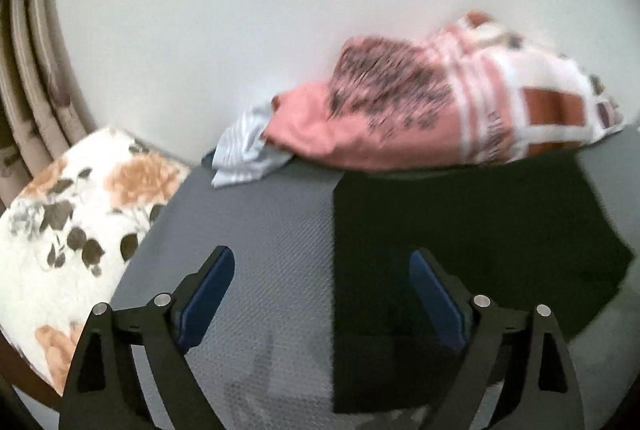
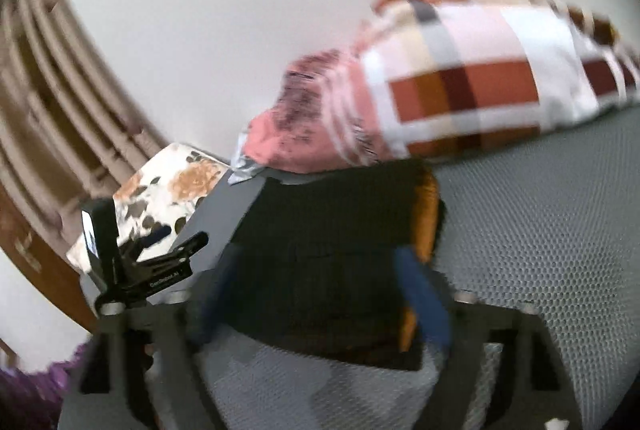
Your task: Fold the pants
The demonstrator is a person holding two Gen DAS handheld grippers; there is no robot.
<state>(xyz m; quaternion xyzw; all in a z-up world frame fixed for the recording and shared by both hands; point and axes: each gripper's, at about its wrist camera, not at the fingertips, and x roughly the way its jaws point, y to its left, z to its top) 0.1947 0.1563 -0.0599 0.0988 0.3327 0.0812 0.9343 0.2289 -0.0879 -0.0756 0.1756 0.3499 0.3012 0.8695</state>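
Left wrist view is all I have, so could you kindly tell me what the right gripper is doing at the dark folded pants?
Observer: The right gripper hangs open over the dark folded pants, clamping nothing.
Operator: Thank you. Is the cloth dark all over?
Observer: No, an orange-brown strip runs along the pants' edge nearest the right-hand finger.
Operator: And where does my left gripper sit from that side?
Observer: The left gripper shows to the left of the pants, in front of the white floral cushion.
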